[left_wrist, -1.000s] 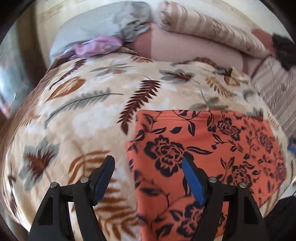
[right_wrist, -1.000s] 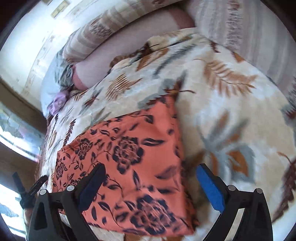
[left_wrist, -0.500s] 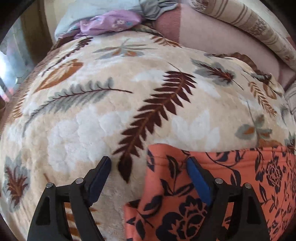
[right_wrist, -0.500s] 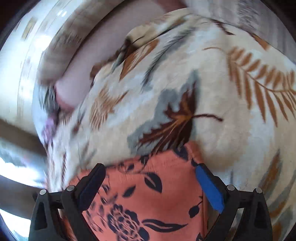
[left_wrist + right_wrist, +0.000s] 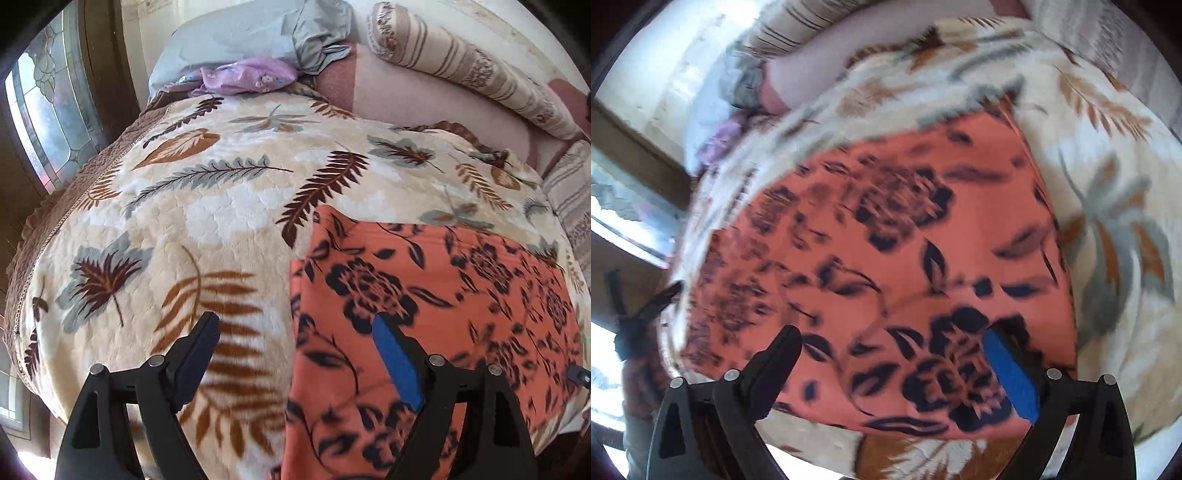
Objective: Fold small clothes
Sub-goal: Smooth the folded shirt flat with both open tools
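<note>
An orange garment with black flowers lies folded flat on the leaf-patterned blanket. In the left wrist view my left gripper hangs open above the garment's left edge, one finger over the blanket and the blue-padded finger over the cloth, with nothing between them. In the right wrist view the same garment fills the middle, blurred. My right gripper is open above its near part and holds nothing. The left gripper shows small at that view's left edge.
Pillows are piled at the head of the bed: a grey one, a striped one and a pink one. A lilac cloth lies by the grey pillow. A stained-glass window is on the left.
Both grippers went forward to the garment's far edge half a second ago, then drew back toward its near part. Both stay open, and the garment lies where it was.
</note>
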Motion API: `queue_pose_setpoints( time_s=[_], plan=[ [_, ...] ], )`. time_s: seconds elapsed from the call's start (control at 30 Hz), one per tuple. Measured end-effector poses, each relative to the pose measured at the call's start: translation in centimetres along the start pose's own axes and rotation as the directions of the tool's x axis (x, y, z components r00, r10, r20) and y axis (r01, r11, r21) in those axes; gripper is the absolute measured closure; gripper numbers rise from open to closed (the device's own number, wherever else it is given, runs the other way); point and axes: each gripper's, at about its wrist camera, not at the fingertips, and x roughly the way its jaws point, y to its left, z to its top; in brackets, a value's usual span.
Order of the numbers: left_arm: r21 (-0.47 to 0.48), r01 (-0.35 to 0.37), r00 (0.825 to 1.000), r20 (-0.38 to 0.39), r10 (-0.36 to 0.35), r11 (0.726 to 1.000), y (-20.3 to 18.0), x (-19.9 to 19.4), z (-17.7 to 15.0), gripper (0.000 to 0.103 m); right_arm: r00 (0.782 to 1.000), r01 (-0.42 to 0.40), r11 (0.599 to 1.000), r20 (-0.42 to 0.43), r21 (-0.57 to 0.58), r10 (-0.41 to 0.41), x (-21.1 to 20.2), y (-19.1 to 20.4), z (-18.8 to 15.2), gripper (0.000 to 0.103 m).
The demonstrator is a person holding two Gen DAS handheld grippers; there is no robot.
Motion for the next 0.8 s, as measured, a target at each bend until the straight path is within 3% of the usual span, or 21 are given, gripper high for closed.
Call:
queue_pose_setpoints(
  time_s=[0.1, 0.27, 0.37, 0.43, 0.6, 0.67, 0.73, 0.8],
  plan=[
    [0.021, 0.004, 1.0, 0.021, -0.005, 1.0, -0.1, -2.1, -1.0, 0.018, 0.999, -0.023, 0.997, 0.031, 0.079, 0.02, -1.5, 0.1, -0.5, 0.003],
    [0.009, 0.013, 0.999, 0.049, -0.014, 1.0, 0.1, -4.2, -2.0, 0.018, 0.992, -0.054, 0.997, 0.118, 0.063, 0.046, -3.8, 0.8, -0.5, 0.002],
    [0.009, 0.02, 0.999, 0.048, -0.021, 1.0, 0.2, -4.8, -2.4, 0.018, 1.0, 0.0, 0.978, 0.021, 0.208, -0.004, -1.0, -2.9, -0.7, 0.002],
    [0.02, 0.015, 0.998, 0.055, -0.016, 1.0, 0.3, -5.4, -2.7, 0.018, 0.995, -0.065, 0.964, 0.088, 0.258, 0.044, -2.2, -3.4, -1.0, 0.003],
    [-0.023, 0.023, 0.998, 0.055, -0.022, 0.999, 0.7, -5.4, -2.8, 0.018, 0.992, -0.067, 0.985, 0.118, 0.16, 0.048, -3.7, -2.1, -1.1, 0.002],
    [-0.041, 0.039, 0.998, 0.045, -0.038, 0.998, 0.5, -4.8, -3.0, 0.018, 0.994, -0.066, 0.98, 0.096, 0.189, 0.048, -2.2, -3.8, -1.4, 0.002],
    [-0.037, 0.048, 0.999, 0.026, -0.047, 0.998, -0.1, -3.6, -3.4, 0.018, 0.98, -0.151, 0.966, 0.161, 0.208, 0.118, -1.9, -5.3, -2.0, 0.001],
    [-0.026, 0.039, 0.999, -0.009, -0.04, 0.999, -0.7, -2.1, -3.9, 0.018, 0.972, -0.18, 0.958, 0.191, 0.225, 0.138, -2.4, -5.2, -2.3, 0.0]
  ],
)
